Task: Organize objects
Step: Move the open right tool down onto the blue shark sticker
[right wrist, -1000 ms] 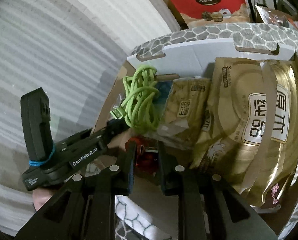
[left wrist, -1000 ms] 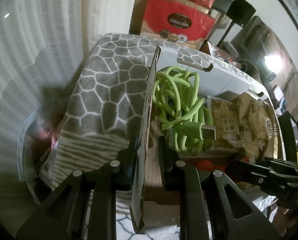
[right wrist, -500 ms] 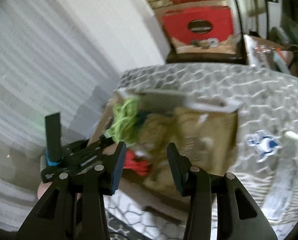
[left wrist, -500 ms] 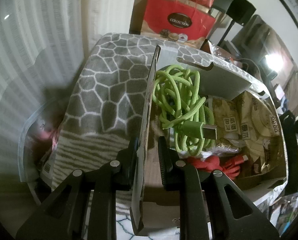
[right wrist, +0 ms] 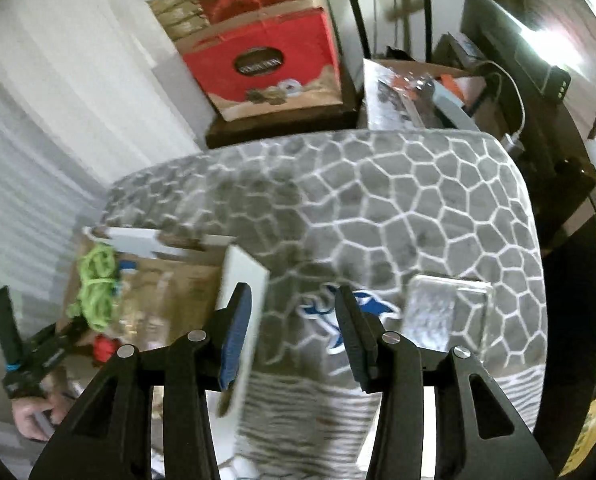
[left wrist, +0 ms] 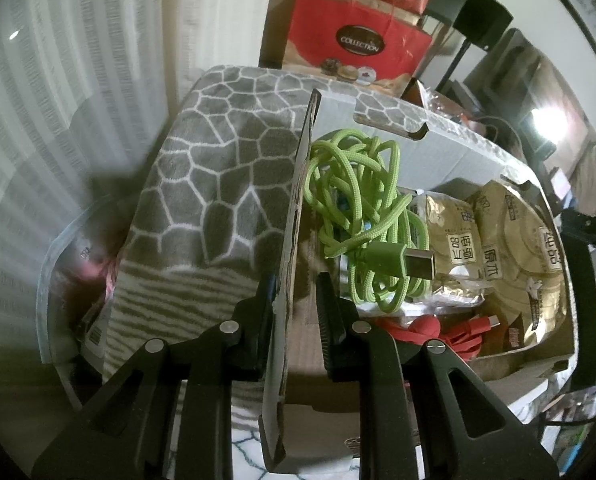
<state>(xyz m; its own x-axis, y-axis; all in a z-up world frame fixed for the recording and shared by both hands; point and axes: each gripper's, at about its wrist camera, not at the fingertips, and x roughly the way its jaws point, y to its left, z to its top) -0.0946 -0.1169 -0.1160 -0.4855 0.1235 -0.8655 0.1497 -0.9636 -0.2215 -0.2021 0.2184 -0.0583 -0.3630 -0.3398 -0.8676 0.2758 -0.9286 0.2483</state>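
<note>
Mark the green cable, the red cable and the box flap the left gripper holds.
green cable (left wrist: 362, 216), left wrist view, on the coiled loops.
red cable (left wrist: 426, 326), left wrist view, on its bundled middle.
box flap (left wrist: 294, 232), left wrist view, on its upright edge.

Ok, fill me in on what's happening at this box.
A person is sorting things into a cardboard box. The left gripper is clamped on the box's side flap. Inside lie a green cable, gold packets and a red cable. The right gripper, jaws just opened and empty, is over the grey blanket, near a clear packet.
</note>
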